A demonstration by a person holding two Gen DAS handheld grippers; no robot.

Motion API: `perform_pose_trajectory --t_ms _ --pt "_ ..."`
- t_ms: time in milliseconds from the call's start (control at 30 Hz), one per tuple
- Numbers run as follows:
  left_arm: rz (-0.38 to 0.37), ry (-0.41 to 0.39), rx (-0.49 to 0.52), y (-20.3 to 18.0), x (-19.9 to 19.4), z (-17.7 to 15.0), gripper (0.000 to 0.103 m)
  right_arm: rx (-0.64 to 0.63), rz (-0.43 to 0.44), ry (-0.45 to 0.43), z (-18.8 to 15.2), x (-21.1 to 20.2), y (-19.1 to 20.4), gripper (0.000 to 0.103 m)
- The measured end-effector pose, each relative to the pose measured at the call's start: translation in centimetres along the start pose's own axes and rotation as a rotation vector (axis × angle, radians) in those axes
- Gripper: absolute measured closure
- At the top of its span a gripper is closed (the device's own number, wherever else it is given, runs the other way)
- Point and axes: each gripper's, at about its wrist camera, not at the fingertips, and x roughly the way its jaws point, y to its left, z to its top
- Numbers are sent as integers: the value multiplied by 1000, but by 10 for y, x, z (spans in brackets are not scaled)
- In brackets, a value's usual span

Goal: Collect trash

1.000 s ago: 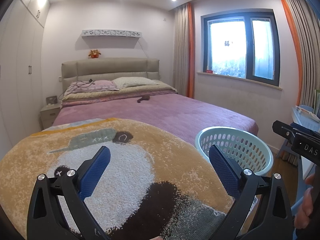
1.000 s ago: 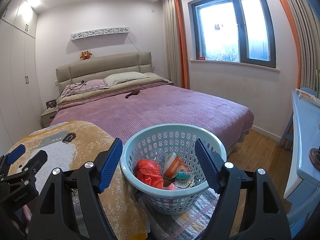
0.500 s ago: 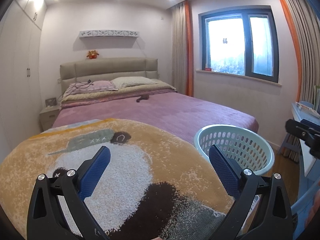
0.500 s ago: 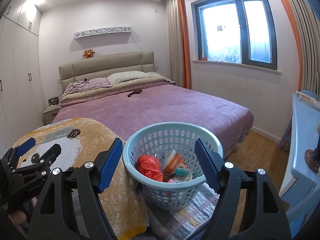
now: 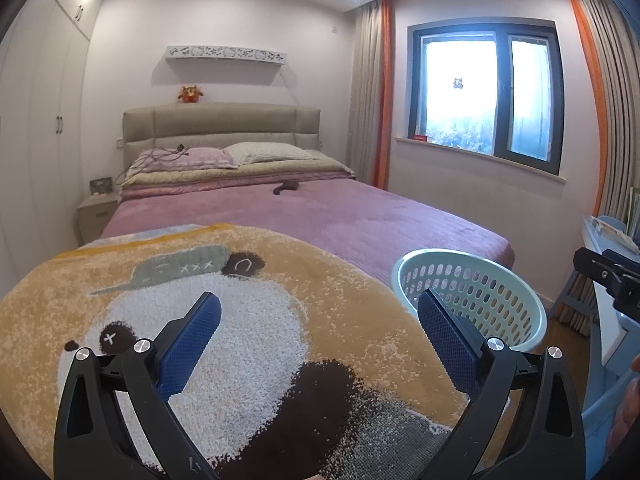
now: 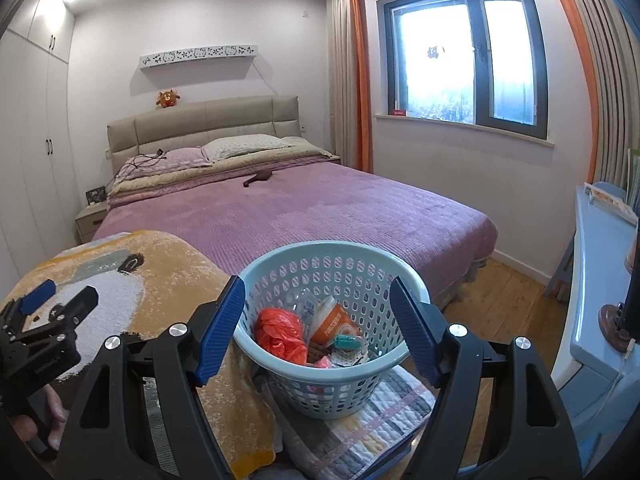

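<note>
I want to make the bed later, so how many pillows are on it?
2: a pink pillow on the left at the headboard with a dark cable lying on it, and a pale dotted pillow beside it on the right. More could be hidden under the covers.

My bedroom has pale walls (image 6: 240, 20), a bed (image 6: 320, 208) with purple cover, a bright window (image 6: 464, 56) with orange curtains (image 6: 362, 80), white wardrobes (image 6: 32, 140), wooden floor (image 6: 500, 292).

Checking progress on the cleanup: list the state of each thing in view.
left gripper: open, empty
right gripper: open, empty
basket: upright, holding trash
orange bag: crumpled, inside basket
window: shut
curtains: drawn back
wardrobe doors: closed
</note>
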Motion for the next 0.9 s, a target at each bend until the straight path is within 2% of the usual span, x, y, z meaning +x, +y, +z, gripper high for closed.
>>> perform_pose_trajectory --t_ms 300,533,900 --pt "-3 -1 -3 1 -2 0 7 7 -33 -7 0 5 7 32" --pt "-2 13 -32 5 -1 -1 7 0 -32 10 -1 16 12 32" --pt "-2 19 -16 2 -1 -2 7 12 -18 24 -2 21 12 32"
